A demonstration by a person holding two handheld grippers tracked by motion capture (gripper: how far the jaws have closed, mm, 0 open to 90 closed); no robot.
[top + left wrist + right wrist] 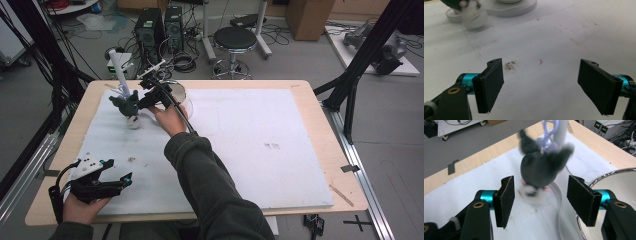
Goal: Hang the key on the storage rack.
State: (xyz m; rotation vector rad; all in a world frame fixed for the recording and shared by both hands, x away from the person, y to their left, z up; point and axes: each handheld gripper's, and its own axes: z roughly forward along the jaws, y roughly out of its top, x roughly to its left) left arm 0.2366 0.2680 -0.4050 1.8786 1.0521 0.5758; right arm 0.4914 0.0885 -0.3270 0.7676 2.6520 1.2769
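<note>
Toy: dark plush animal (540,168) hangs at the white stand (120,67), far left of the mat (240,145), blurred.
Your right gripper (540,195): jaws part open just before the toy, pads clear of it.
Bowl (616,182): beside your right gripper.
Your left gripper (541,85): jaws wide, nothing between, over the near left mat.

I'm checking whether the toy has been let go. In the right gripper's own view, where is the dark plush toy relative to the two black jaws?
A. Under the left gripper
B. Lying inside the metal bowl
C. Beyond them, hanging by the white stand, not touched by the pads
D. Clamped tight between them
C: the right gripper has its jaws apart, and the dark plush toy hangs beyond them at the white stand.
</note>
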